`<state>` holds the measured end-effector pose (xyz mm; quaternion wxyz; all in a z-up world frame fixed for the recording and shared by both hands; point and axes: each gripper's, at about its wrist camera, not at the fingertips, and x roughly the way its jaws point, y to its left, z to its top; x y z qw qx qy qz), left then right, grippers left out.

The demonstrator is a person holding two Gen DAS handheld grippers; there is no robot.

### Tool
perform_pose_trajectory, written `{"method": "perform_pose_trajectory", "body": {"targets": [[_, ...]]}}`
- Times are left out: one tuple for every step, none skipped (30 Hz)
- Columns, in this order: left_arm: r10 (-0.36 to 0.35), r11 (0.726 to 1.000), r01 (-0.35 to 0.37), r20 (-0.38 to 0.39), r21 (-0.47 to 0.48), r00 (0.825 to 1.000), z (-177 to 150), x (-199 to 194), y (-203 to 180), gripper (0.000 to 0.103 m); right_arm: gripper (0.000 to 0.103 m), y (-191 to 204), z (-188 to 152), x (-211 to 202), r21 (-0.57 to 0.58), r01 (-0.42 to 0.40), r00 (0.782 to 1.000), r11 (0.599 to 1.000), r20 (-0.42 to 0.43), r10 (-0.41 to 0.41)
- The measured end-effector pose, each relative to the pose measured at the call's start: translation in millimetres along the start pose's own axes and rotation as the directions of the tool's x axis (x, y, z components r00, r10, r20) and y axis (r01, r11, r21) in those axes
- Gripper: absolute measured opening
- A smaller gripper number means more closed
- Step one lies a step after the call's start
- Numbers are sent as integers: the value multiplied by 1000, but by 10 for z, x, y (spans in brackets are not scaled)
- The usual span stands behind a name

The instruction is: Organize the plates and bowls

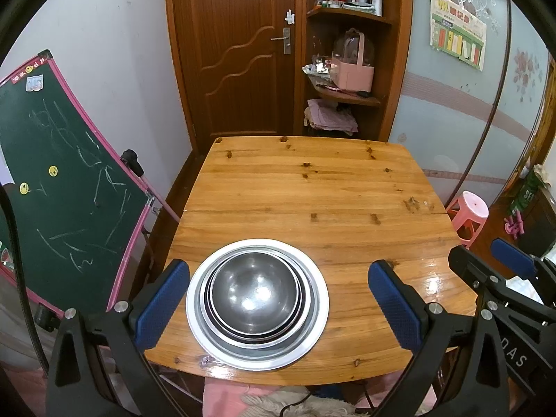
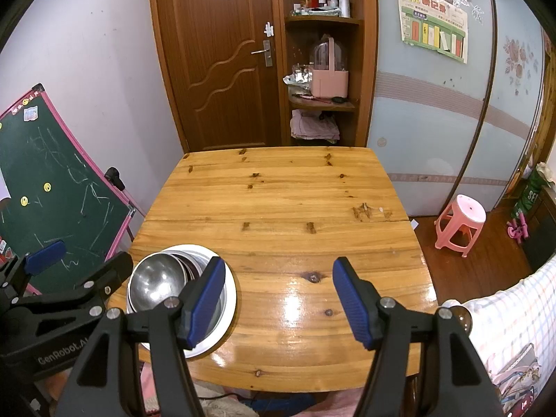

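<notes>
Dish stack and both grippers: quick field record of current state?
stack: metal bowls nested inside a white-rimmed plate
stack location: near edge of the wooden table, toward its left corner
left gripper: open, its blue pads either side of the stack, not touching
right gripper: open, over bare tabletop to the right of the stack, nothing between its pads
rest of table: no other dishes visible
</notes>
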<state>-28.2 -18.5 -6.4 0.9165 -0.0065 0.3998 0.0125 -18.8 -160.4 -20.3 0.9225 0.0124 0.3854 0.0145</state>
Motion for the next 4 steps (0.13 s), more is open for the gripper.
{"method": "perform_pose_trajectory", "body": {"targets": [[0,1000,0,-3,-1,1000,-4,5,1,102,65,0,1,12,2,-3,1000,1000,-5,3],[-2,1000,2,-5,-1,1000,-2,13,7,102,65,4,4,23,3,-5,1000,1000,-9,5],[-3,1000,3,-7,-3,1000,-5,14,9,102,65,2,0,32,5,-7,1000,1000,-10,7],[-5,1000,5,-8,-4,1000,-6,15,11,102,65,6,1,33,5,-7,1000,1000,-10,7]]}}
